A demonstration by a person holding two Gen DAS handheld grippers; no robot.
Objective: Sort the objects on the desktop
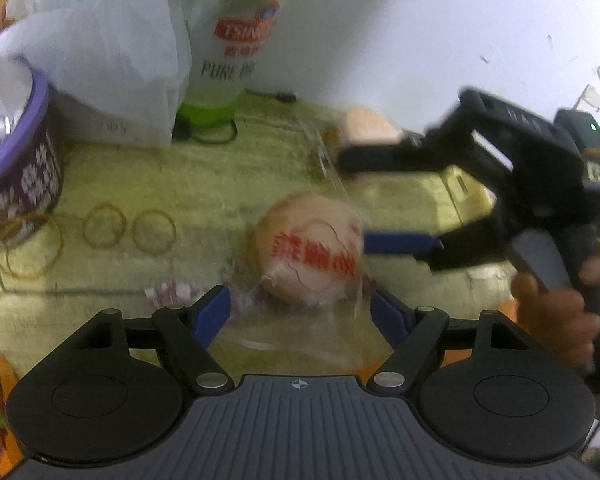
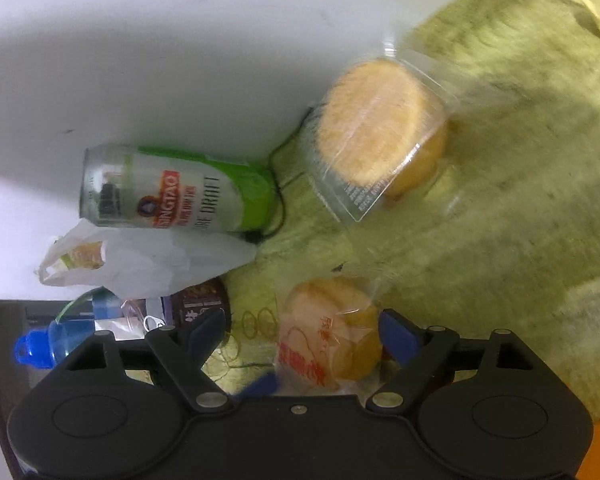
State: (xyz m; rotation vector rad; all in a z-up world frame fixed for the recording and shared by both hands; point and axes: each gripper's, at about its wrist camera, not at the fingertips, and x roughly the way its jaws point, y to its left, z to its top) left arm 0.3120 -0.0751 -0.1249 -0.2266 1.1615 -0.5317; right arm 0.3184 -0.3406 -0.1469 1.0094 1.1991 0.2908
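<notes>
- Pale round pastry in clear red-printed wrap (image 1: 310,246) lies between my left tongs (image 1: 300,306), gaping, untouched.
- My right tongs (image 2: 300,332) gape around it too.

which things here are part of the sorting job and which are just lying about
In the job: wrapped bun, boxed bun, left claw, right claw.
Lying about: beer can, white bag, rubber bands, purple tub, blue bottle.

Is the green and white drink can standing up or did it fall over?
Standing up. In the left wrist view the can sits on its green base against the wall; it only looks sideways in the right wrist view because that camera is rolled.
</notes>
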